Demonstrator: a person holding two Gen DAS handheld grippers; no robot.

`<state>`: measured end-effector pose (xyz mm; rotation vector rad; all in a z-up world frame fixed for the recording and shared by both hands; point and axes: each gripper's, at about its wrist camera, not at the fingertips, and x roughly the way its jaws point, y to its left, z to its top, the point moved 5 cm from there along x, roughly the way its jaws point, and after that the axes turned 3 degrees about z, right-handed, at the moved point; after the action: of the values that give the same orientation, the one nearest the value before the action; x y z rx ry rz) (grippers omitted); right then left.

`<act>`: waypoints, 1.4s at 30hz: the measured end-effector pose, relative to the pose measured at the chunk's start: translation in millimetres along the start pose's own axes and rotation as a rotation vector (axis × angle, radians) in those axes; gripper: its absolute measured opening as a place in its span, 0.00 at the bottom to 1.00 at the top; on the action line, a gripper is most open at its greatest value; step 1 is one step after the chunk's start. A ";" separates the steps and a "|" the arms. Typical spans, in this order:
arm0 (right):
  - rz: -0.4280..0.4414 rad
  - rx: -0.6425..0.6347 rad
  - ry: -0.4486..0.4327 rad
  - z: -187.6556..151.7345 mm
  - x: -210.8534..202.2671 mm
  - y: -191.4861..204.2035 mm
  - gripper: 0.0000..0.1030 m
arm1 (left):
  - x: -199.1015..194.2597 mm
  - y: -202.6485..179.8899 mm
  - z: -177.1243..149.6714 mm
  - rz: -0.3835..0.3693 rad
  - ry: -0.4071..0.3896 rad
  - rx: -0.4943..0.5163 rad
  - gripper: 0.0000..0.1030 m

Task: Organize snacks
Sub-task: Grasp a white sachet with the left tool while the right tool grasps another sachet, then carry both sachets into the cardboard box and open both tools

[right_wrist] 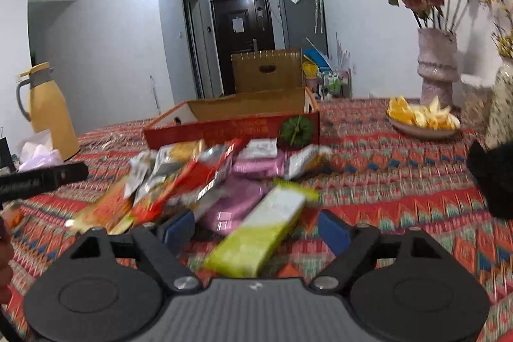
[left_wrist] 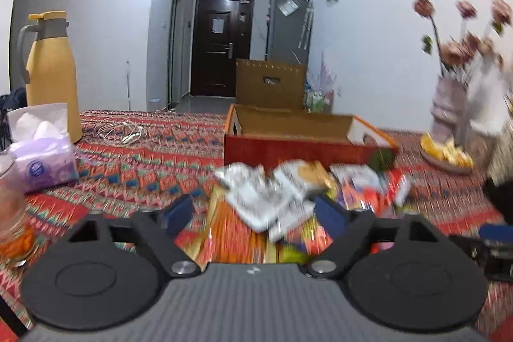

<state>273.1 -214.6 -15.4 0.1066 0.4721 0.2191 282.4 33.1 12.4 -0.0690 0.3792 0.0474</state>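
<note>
We are at the very start of sorting: the snack packets [right_wrist: 224, 178] lie in a loose heap on the patterned tablecloth [right_wrist: 400, 181], and the red cardboard box [right_wrist: 231, 130] just behind the heap, at twelve o'clock from both cameras, looks empty as far as we can see into it. Our right gripper [right_wrist: 256, 225] hangs low over the near edge of the heap, its fingers spread wide and holding nothing; the yellow-green packet [right_wrist: 259, 233] lies between them, slanting toward one o'clock. Our left gripper [left_wrist: 253, 213] is likewise open and empty above the white and orange packets [left_wrist: 266, 201]. We judge the next move is to lower the right fingers astride the yellow-green packet, close across its narrow width, then carry it to the box.
</note>
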 end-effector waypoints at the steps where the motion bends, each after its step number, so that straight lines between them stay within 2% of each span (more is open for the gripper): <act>1: 0.000 -0.005 -0.008 6.9 6.6 -1.9 0.81 | 10.2 0.9 5.8 0.000 0.008 -0.014 0.73; 6: -0.015 0.021 -0.007 35.0 49.6 -28.0 0.80 | 76.0 6.5 16.9 0.014 0.139 -0.078 0.64; 9: -0.001 0.079 0.038 43.6 84.1 -50.2 0.68 | 110.9 19.2 9.0 0.012 0.234 -0.190 0.63; 12: -0.003 0.183 0.086 46.9 122.0 -74.7 0.56 | 132.5 22.1 -2.2 -0.016 0.310 -0.244 0.61; 14: 0.001 0.263 0.099 46.2 144.4 -90.0 0.55 | 136.5 19.6 -6.2 -0.026 0.305 -0.234 0.61; 16: 0.013 0.320 0.098 43.3 164.0 -99.1 0.54 | 137.2 10.6 -7.7 -0.054 0.287 -0.211 0.51; 18: 0.006 0.344 0.088 42.4 174.5 -103.2 0.45 | 139.1 5.3 -8.9 -0.078 0.273 -0.214 0.44; 19: 0.010 0.334 0.097 42.7 178.0 -101.7 0.30 | 139.1 4.0 -8.4 -0.086 0.271 -0.210 0.43; 20: 0.020 0.331 0.100 42.3 179.4 -100.7 0.21 | 136.5 2.4 -8.4 -0.094 0.268 -0.199 0.40; 21: 0.027 0.336 0.093 41.3 178.4 -100.3 0.21 | 133.1 0.6 -8.3 -0.101 0.269 -0.192 0.39; 23: 0.023 0.323 0.089 40.7 172.2 -98.8 0.20 | 121.8 -1.4 -6.6 -0.115 0.275 -0.193 0.39; 26: -0.001 0.273 0.032 45.6 146.8 -94.9 0.18 | 93.8 -3.1 0.2 -0.127 0.209 -0.174 0.39; 28: -0.018 0.216 -0.029 49.2 118.8 -88.9 0.17 | 70.8 -4.0 3.9 -0.124 0.162 -0.146 0.39; 31: -0.018 0.125 -0.065 47.0 68.9 -74.4 0.17 | 34.6 -0.4 3.9 -0.139 0.137 -0.163 0.39; 34: 0.039 0.076 -0.062 34.8 22.2 -60.6 0.17 | -1.3 1.9 -5.3 -0.151 0.133 -0.188 0.39; 37: 0.070 0.067 -0.023 14.7 -14.1 -51.0 0.17 | -27.1 1.3 -16.2 -0.128 0.122 -0.174 0.39; 39: 0.091 0.083 0.001 2.4 -27.3 -47.7 0.17 | -37.3 0.7 -19.9 -0.134 0.118 -0.166 0.39; 42: 0.072 0.103 0.021 -8.3 -37.2 -49.2 0.18 | -44.7 1.7 -21.8 -0.133 0.121 -0.161 0.39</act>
<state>246.1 -270.7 -13.9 0.2222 0.5011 0.2671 232.7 31.6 8.7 -0.2568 0.4909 -0.0576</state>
